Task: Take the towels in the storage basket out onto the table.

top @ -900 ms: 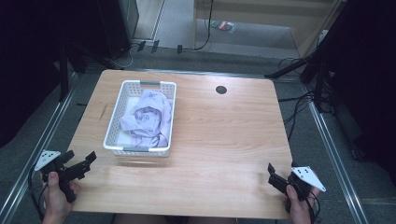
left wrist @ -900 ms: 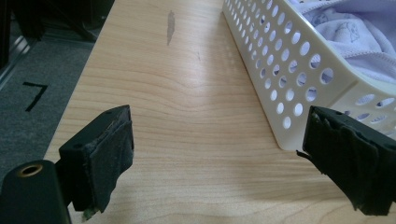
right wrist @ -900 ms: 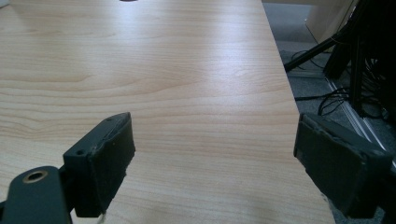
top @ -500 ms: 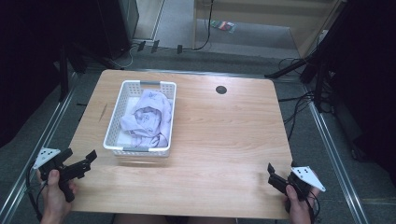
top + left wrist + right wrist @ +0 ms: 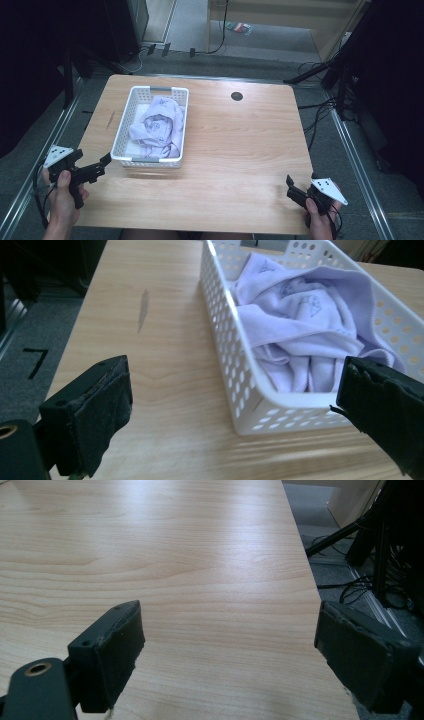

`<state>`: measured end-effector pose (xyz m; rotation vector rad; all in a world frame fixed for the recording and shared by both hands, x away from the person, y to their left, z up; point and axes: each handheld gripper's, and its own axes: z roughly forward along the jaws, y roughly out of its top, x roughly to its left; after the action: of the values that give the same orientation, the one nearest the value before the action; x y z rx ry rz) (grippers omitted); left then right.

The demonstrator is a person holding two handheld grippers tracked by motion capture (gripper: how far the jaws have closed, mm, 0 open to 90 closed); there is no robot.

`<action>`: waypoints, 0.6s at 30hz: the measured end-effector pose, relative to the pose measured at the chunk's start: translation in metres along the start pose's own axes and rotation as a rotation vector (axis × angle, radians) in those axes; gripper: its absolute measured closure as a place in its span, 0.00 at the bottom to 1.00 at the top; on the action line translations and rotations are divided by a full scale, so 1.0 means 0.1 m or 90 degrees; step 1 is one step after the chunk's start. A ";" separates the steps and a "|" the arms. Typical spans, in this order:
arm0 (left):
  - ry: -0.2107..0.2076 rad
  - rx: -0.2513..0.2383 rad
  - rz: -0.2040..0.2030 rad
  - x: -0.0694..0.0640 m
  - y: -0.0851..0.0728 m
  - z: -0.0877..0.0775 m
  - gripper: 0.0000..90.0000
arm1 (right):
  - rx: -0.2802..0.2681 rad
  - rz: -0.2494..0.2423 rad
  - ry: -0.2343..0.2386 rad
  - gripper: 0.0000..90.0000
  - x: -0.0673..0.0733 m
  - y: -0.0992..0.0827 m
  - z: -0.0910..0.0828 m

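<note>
From above, the left tongs (image 5: 102,165) stand apart, empty, just beside the white basket's (image 5: 150,162) near left corner; the right tongs (image 5: 291,186) wait well apart from the basket, jaws apart. The lilac cloth (image 5: 159,125) lies bunched inside, so lifting it out looks wholly undone. The left gripper view puts the basket (image 5: 280,410) just ahead, the cloth (image 5: 305,325) beyond its rim. The right gripper view faces bare table (image 5: 175,555).

— White laundry basket (image 5: 150,127), walls dotted with rows of small holes; grey handles.
— Pale lilac cloth (image 5: 160,125) inside, faint printed figures.
— Light wood-grain worktop (image 5: 240,165), one dark round grommet (image 5: 237,96).
— Black left hand-held gripper (image 5: 100,167), black right hand-held gripper (image 5: 292,187), grey plates with white dots.
</note>
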<state>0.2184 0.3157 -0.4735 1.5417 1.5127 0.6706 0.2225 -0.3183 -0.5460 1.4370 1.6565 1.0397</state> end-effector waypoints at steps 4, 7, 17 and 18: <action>0.003 0.014 0.010 -0.09 0.11 0.06 0.03 | -0.001 0.000 0.000 0.14 0.00 0.00 0.00; -0.001 0.029 0.019 -0.20 0.23 0.15 0.03 | -0.001 0.000 0.001 0.14 0.00 0.00 0.00; -0.017 0.049 0.045 -0.41 0.44 0.33 0.03 | -0.003 0.000 0.003 0.14 0.00 0.00 0.00; -0.017 0.055 0.045 -0.43 0.46 0.35 0.03 | -0.003 0.000 0.003 0.14 0.00 0.00 0.00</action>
<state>0.2671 0.2715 -0.4436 1.6696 1.4894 0.6293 0.2222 -0.3185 -0.5460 1.4333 1.6555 1.0473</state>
